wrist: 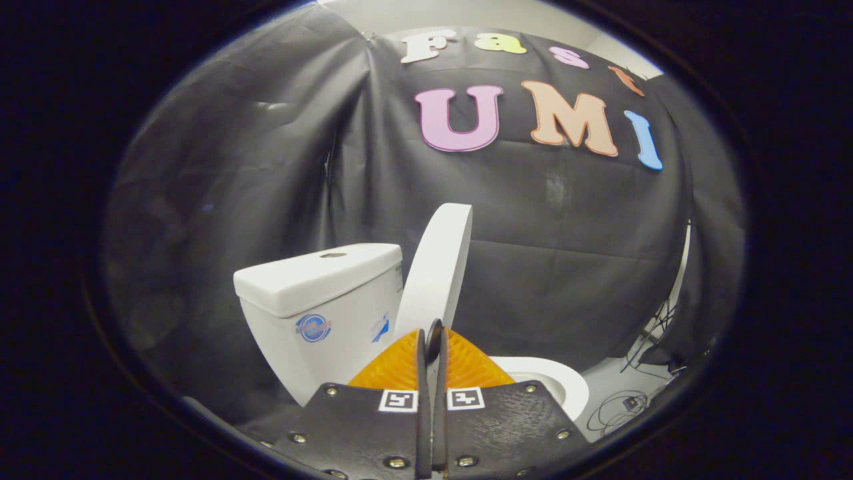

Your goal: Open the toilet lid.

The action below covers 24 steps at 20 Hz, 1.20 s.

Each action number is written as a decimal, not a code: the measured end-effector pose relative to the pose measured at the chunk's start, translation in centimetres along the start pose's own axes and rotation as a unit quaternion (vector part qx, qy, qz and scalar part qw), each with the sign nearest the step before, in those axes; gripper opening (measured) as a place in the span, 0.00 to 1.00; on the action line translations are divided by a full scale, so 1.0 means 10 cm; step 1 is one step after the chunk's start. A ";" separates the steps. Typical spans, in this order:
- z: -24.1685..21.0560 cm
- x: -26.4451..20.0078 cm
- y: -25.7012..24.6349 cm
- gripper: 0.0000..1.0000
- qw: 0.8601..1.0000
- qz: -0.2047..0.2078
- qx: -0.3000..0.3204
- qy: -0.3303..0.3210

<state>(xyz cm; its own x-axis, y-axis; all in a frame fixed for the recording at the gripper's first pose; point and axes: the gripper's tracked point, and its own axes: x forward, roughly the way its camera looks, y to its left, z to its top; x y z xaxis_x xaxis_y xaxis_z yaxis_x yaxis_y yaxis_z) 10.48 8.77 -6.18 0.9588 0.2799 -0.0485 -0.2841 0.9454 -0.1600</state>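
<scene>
jaws nearly closed beside raised toilet lid [436,267] (tank [320,300] alongside).

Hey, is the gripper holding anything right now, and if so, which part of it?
Yes: the gripper is shut on the toilet lid, pinching its lower edge between both fingers. The lid stands raised, nearly upright, beside the tank.

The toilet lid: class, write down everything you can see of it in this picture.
The toilet lid is a plain white, smooth, rounded panel that looks like hard plastic. It is raised, standing nearly upright and seen almost edge-on, leaning back towards the white tank beside it; whether they touch is unclear. Its lower part is hidden behind the gripper, whose fingers are closed together just in front of it. The bowl rim lies below, uncovered.
</scene>
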 end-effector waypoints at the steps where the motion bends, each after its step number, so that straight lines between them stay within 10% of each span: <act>1: 0.00 0.05 0.03 0.02 1.000 0.002 -0.004 -0.002; 24: 0.06 0.11 0.49 0.03 0.998 0.057 0.028 -0.018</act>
<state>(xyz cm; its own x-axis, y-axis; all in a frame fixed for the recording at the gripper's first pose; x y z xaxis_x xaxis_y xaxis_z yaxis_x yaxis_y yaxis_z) 10.14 13.78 -6.45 0.9202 0.3906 -0.0280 -0.3913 0.9148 -0.1003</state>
